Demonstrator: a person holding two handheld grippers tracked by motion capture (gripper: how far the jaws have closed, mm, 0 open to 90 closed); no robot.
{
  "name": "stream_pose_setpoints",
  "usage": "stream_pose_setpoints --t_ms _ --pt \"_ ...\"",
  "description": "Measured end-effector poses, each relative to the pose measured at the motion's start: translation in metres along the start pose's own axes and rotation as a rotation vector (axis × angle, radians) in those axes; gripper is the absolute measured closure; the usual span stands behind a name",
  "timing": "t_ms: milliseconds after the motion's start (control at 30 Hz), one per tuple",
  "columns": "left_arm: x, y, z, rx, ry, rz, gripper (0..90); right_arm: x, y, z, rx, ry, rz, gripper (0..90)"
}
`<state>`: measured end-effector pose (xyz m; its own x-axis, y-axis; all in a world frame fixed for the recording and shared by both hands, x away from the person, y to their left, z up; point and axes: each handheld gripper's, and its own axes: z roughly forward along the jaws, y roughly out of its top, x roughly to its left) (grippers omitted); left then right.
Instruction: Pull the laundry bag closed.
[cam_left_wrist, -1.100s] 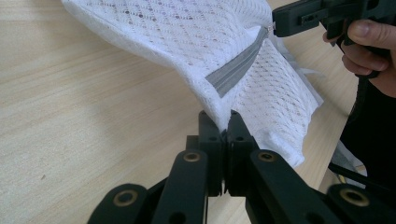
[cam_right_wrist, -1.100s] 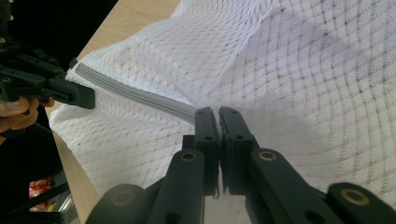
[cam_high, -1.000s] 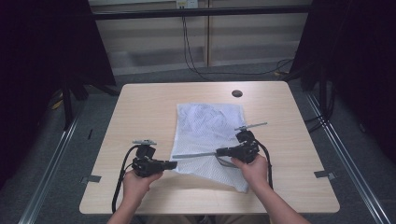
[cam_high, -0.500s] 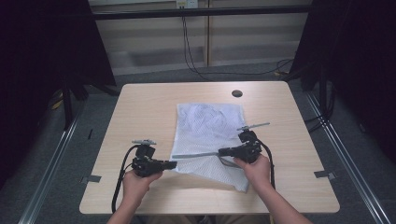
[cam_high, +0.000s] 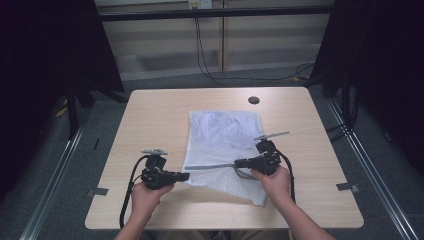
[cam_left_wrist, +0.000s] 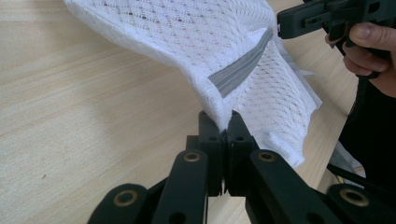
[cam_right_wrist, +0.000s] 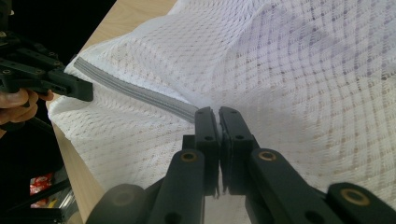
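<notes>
A white mesh laundry bag with a grey zipper strip lies on the wooden table. My left gripper is shut on the bag's near left corner; its jaws pinch the mesh just below the grey zipper strip. My right gripper is shut on the bag at the other end of the strip, with mesh bunched at its tips. The strip runs between both grippers, slightly raised off the table.
A round dark grommet sits in the table's far right part. Bare wood surrounds the bag on the left and right. Black curtains and floor rails flank the table.
</notes>
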<state>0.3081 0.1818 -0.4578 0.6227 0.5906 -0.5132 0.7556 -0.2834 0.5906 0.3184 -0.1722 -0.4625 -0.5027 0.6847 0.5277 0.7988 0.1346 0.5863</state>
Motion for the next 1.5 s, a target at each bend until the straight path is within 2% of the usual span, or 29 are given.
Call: stream_pose_setpoints --t_ms 200,300,633,667,700,867,1367,1433,1500 --pt "-0.0001 -0.0009 -0.0007 0.002 -0.003 -0.005 88.4 -0.0014 -0.0015 -0.0016 0.006 -0.019 0.003 87.1" --pt "-0.0001 -0.0018 -0.0001 0.002 -0.003 -0.007 88.4 -0.0034 -0.0019 -0.0031 0.000 -0.004 0.014 87.1" --pt "-0.0023 -0.0019 -0.0005 0.006 -0.009 -0.003 88.5 -0.0035 -0.0016 -0.0058 0.006 -0.019 0.014 87.1" --pt "-0.0034 -0.0019 -0.0001 -0.002 -0.006 -0.014 88.5 -0.0030 -0.0016 -0.0061 0.005 -0.024 0.010 87.1" --pt "-0.0026 -0.0016 -0.0010 0.006 -0.004 0.001 88.5 -0.0026 -0.0016 -0.0063 0.007 -0.024 0.010 87.1" --pt "-0.0041 -0.0019 -0.0008 0.014 -0.005 0.010 88.5 -0.0045 -0.0017 -0.0076 0.007 -0.024 0.012 87.1" --pt "-0.0055 -0.0030 -0.0005 0.015 -0.017 -0.001 88.7 -0.0051 -0.0019 -0.0094 0.011 -0.033 0.011 87.2" --pt "-0.0055 -0.0031 -0.0009 0.022 -0.008 0.010 88.7 -0.0057 -0.0016 -0.0088 0.013 -0.033 0.010 87.2" --pt "-0.0056 -0.0037 -0.0008 0.016 -0.015 0.001 88.7 -0.0059 -0.0015 -0.0085 0.017 -0.039 0.010 87.2"
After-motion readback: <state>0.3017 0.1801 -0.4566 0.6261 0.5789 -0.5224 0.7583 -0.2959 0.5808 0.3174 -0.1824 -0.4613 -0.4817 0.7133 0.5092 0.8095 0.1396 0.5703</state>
